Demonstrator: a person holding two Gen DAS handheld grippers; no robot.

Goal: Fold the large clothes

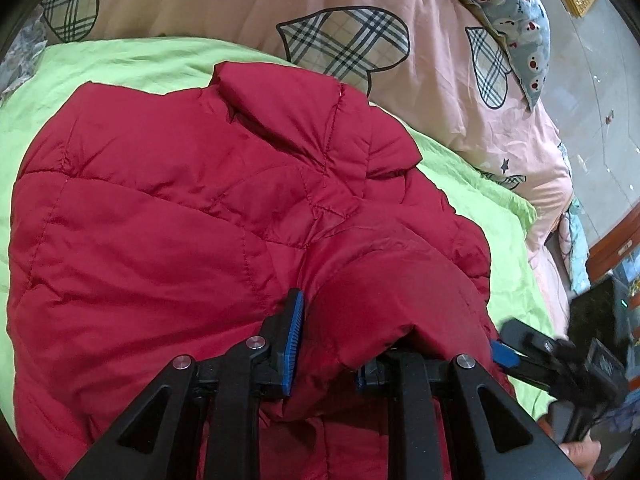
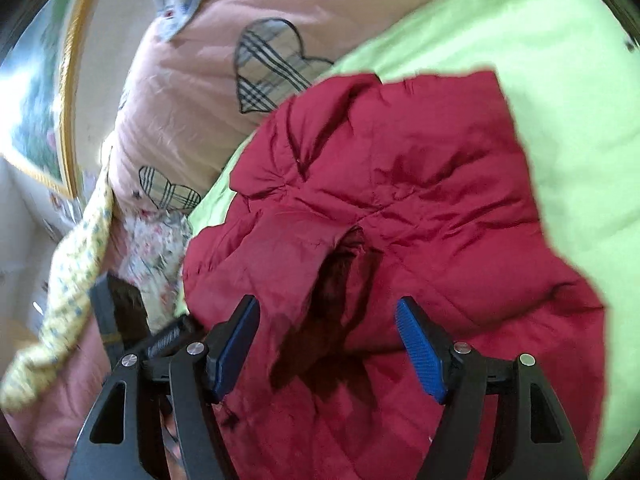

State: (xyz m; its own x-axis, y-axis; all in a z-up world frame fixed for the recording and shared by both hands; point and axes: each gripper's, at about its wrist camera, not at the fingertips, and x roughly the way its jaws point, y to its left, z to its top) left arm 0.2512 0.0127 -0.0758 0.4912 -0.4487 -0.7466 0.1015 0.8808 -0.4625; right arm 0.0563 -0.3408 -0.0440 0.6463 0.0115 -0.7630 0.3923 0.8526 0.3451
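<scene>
A red quilted padded jacket [image 1: 168, 216] lies spread on a light green sheet [image 1: 120, 60], its collar toward the far side. My left gripper [image 1: 340, 340] stands with its jaws apart around a bulging fold of the jacket's sleeve [image 1: 380, 296]; its right finger is hidden under the cloth. In the right wrist view the same jacket [image 2: 420, 200] fills the middle. My right gripper [image 2: 326, 344] is open just above it, with nothing between its blue pads [image 2: 420, 352]. The right gripper also shows at the lower right of the left wrist view [image 1: 520, 360].
A pink quilt with plaid hearts [image 1: 348, 40] is bunched behind the jacket. A grey patterned pillow [image 1: 516, 12] lies at the far right. A yellow flowered cloth [image 2: 76, 264] hangs at the bed's edge, and a gold picture frame [image 2: 68, 100] stands beyond it.
</scene>
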